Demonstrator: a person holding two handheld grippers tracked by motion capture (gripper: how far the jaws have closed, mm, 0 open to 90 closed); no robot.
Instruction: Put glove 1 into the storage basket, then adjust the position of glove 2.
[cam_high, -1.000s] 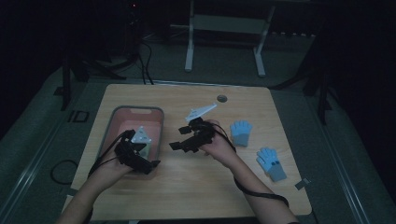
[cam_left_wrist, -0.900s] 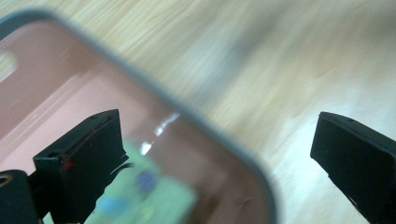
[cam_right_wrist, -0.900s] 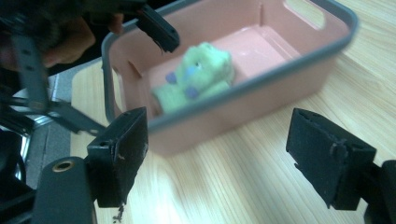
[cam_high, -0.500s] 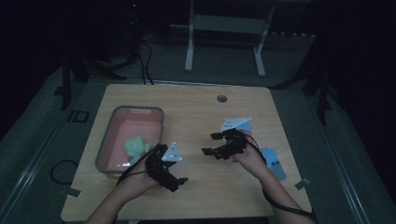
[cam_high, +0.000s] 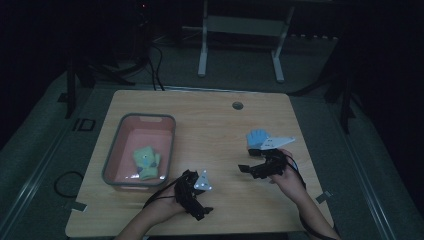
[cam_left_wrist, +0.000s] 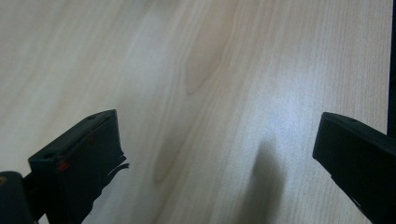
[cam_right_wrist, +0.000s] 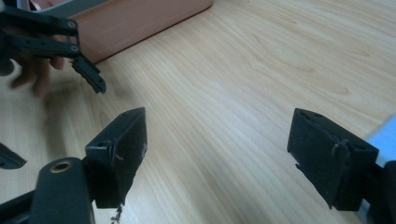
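Note:
A green glove (cam_high: 146, 162) lies inside the pink bin (cam_high: 172, 142) on the left of the table. A blue glove (cam_high: 257, 138) lies on the wood at the right, just beyond my right gripper (cam_high: 248, 165). That gripper is open, its jaws wide apart over bare wood (cam_right_wrist: 217, 135), and a sliver of blue (cam_right_wrist: 384, 136) shows past its right jaw. My left gripper (cam_high: 198, 199) hovers near the table's front edge, right of the bin. It too is open (cam_left_wrist: 215, 140), with nothing between its jaws.
The wooden table (cam_high: 215, 120) has a round cable hole (cam_high: 237, 105) near its far edge. In the right gripper view the left gripper (cam_right_wrist: 70, 46) and the bin's wall (cam_right_wrist: 140, 18) lie ahead. Dark floor and a metal stand (cam_high: 240, 30) lie beyond.
My left gripper has left the bin and moved right and toward the front edge, with the green glove lying in the bin. My right gripper has moved right, next to the blue glove.

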